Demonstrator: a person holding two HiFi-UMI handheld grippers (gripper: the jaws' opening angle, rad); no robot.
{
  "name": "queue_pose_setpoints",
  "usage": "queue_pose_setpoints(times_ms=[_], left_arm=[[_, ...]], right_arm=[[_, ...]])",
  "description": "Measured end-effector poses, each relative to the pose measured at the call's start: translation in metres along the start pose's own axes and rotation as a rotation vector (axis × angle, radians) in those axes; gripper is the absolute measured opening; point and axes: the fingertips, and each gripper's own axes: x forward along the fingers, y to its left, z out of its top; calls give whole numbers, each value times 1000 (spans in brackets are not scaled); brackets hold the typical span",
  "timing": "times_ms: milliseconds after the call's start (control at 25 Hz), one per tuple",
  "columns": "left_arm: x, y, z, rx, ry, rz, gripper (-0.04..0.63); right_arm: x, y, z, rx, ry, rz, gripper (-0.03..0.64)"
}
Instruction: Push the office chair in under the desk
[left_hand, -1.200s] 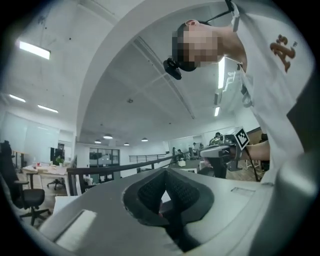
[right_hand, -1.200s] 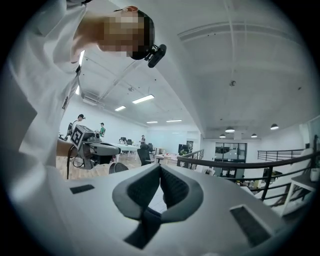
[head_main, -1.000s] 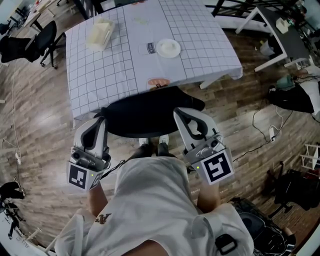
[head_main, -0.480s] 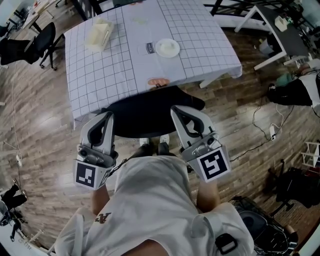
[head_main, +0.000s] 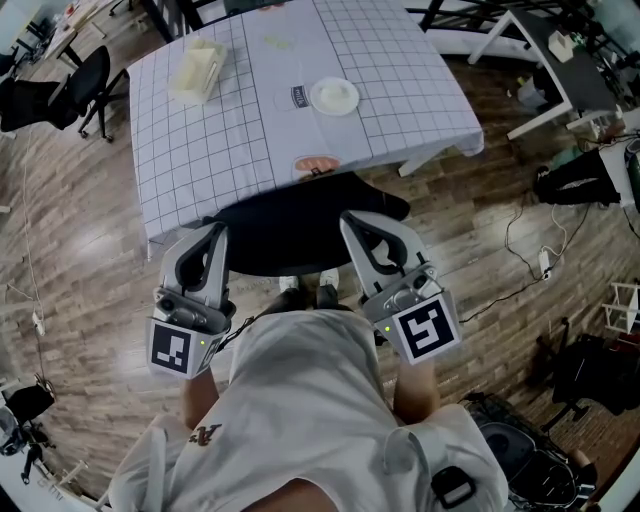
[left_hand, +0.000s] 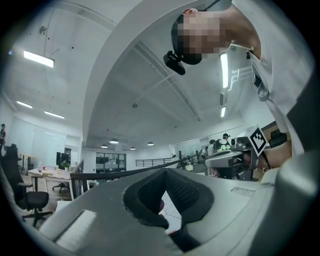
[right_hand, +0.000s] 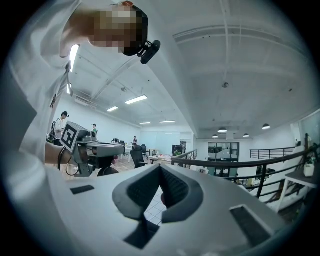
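The black office chair (head_main: 290, 230) is seen from above, its front part hidden under the near edge of the desk (head_main: 200, 150), which has a white checked cloth. My left gripper (head_main: 213, 233) is shut, its tip at the left end of the chair's back. My right gripper (head_main: 350, 222) is shut too, its tip over the right side of the back. Both gripper views tilt up at the ceiling. In them the left gripper (left_hand: 165, 171) and right gripper (right_hand: 160, 167) have their jaws together with nothing between.
On the desk are a white plate (head_main: 336, 96), a pale box (head_main: 199, 68) and a small card (head_main: 300, 95). Another black chair (head_main: 85, 75) stands far left. A white table (head_main: 560, 70), a dark bag (head_main: 585, 185) and floor cables (head_main: 540, 265) lie to the right.
My left gripper has moved forward and a little right, up to the chair's back. The right gripper has edged forward slightly. The chair looks unmoved.
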Motion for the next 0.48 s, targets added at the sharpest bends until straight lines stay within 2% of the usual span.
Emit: queue_pose_setpoints(times_ms=[480], left_arm=[[4, 4, -2, 10, 8, 5, 2]], right_arm=[[2, -2, 0, -4, 1, 8, 2]])
